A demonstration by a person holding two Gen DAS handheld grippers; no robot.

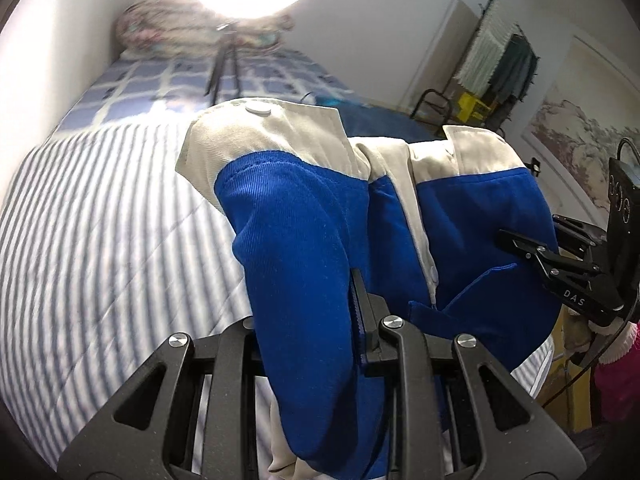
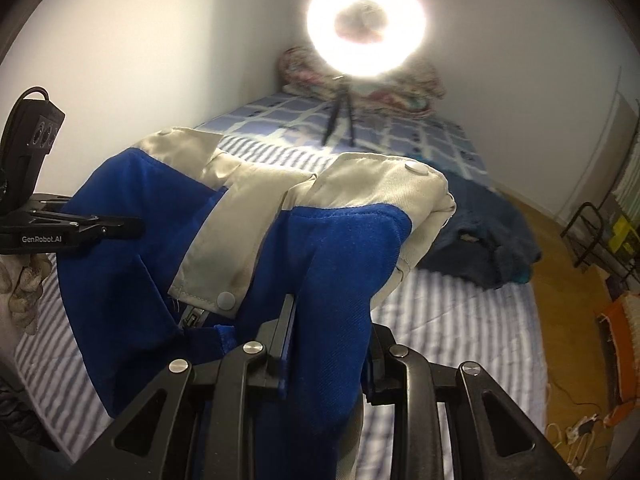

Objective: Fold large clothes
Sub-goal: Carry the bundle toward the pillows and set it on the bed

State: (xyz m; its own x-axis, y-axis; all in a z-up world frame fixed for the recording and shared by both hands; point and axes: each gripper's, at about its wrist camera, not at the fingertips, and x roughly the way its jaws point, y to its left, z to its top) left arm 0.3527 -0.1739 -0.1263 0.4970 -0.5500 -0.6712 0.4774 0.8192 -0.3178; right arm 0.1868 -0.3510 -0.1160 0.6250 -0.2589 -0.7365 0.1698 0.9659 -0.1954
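Holding the jacket [image 1: 304, 216] up off the bed [image 1: 100, 216], both tools are clamped on bunched blue cloth: the left tool [image 1: 320, 320] has a thick wad of it between its jaws, and the right tool [image 2: 324, 332] grips a similar wad on the other side. The jacket hangs between them over the striped sheet, its beige collar and snap flaps uppermost, the front zip [image 2: 194, 316] showing low in the middle. To do this step well, I would judge, both tools should keep an even height so the cloth does not slump to one side, and should draw apart just enough to take the sag out of the middle before lowering. The far edge with the collar ought to touch the bed first, then the rest be laid toward the person so it lands flat. A dark blue garment [image 2: 480, 232] lies near on the bed, and the ring light [image 2: 366, 26] stands on its tripod farther back; the jacket should come down short of both.
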